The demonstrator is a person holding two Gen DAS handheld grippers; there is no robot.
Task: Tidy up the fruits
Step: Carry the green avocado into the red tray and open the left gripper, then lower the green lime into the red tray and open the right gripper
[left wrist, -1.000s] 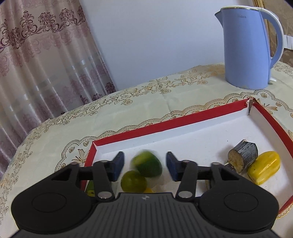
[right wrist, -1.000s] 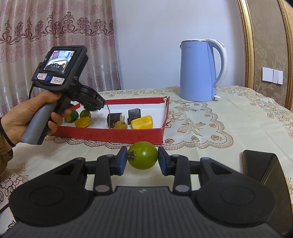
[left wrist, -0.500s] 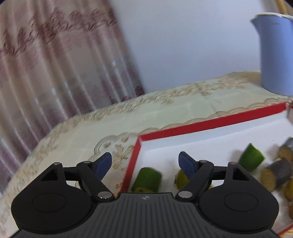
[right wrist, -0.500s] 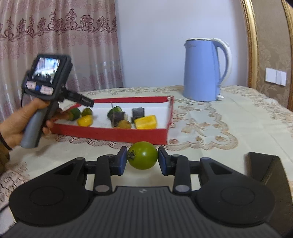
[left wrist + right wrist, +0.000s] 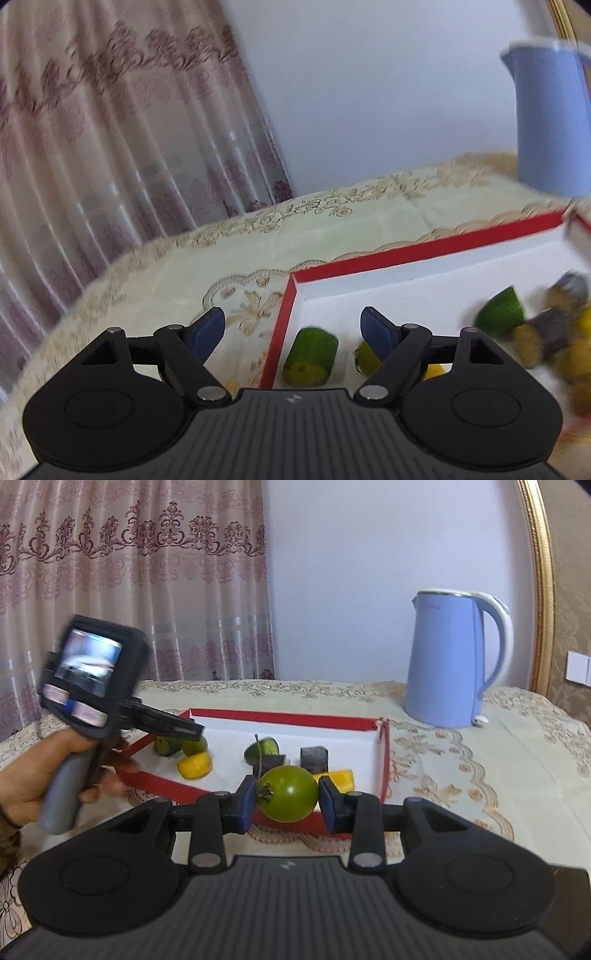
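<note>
Cream embroidered tablecloth [image 5: 332, 236] over table, patterned pink curtain [image 5: 110, 147] behind, pale wall.

Left wrist view: left gripper [image 5: 293, 328] released, jaws just been opening, nothing pressed between the blue pads. Left pad over cloth outside the red tray [image 5: 424, 247], right pad over its white floor. Green cut cylinder [image 5: 312, 356], yellowish cut face toward camera, lying on tray floor between the fingers, just inside the red corner wall. Yellow-green piece partly hidden behind right finger. Further green piece [image 5: 502, 312] and dark and yellow chunks at right edge, blurred. Blue kettle [image 5: 550, 125] upper right, blurred.

Right wrist view: right gripper [image 5: 288, 799] clenched on green tomato [image 5: 289, 794]; round, glossy, dark green, dried calyx facing left, both pads touching its sides. Tomato held in front of tray's near wall, off the cloth. Inside tray: green pieces, yellow pieces, dark blocks. Person's hand [image 5: 40, 771] gripping left gripper's handle at tray's left corner.
</note>
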